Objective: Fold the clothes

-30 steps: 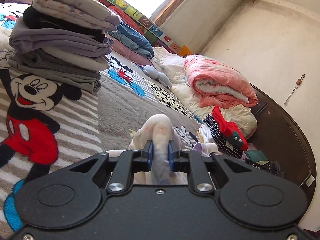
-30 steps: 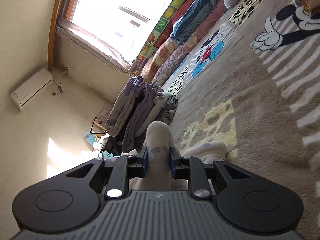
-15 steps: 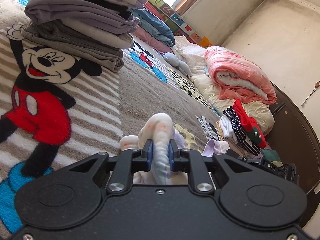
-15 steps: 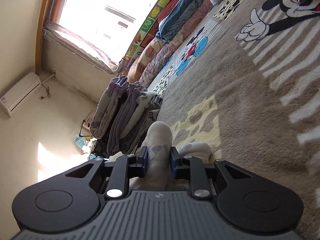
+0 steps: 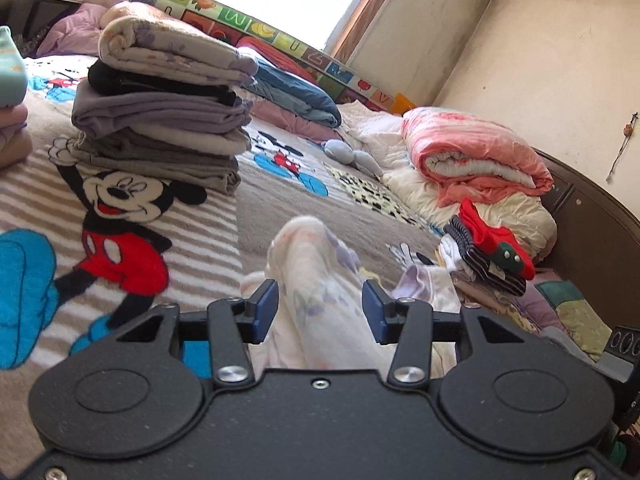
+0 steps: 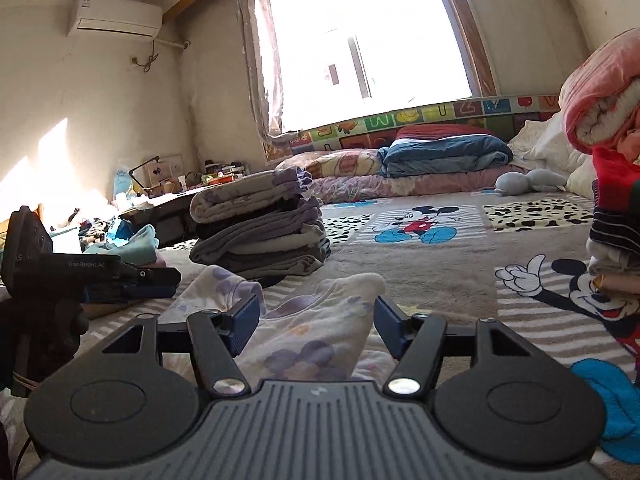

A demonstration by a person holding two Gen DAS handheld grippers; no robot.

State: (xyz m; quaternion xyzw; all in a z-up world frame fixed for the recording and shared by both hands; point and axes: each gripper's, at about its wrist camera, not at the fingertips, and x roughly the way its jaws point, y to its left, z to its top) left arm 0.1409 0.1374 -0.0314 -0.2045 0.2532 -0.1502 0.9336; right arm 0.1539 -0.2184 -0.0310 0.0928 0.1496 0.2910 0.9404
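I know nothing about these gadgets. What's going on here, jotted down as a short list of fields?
setting: bed covered by a cartoon-mouse striped blanket
item being handled: white floral-print soft garment, lying on the blanket
left gripper: open, blue pads either side of the garment
right gripper: open, garment between its fingers
finished work: stack of folded grey, purple and black clothes on the blanket
other pile: striped and red clothes near the rolled pink quilt
background: bright window, wall air conditioner
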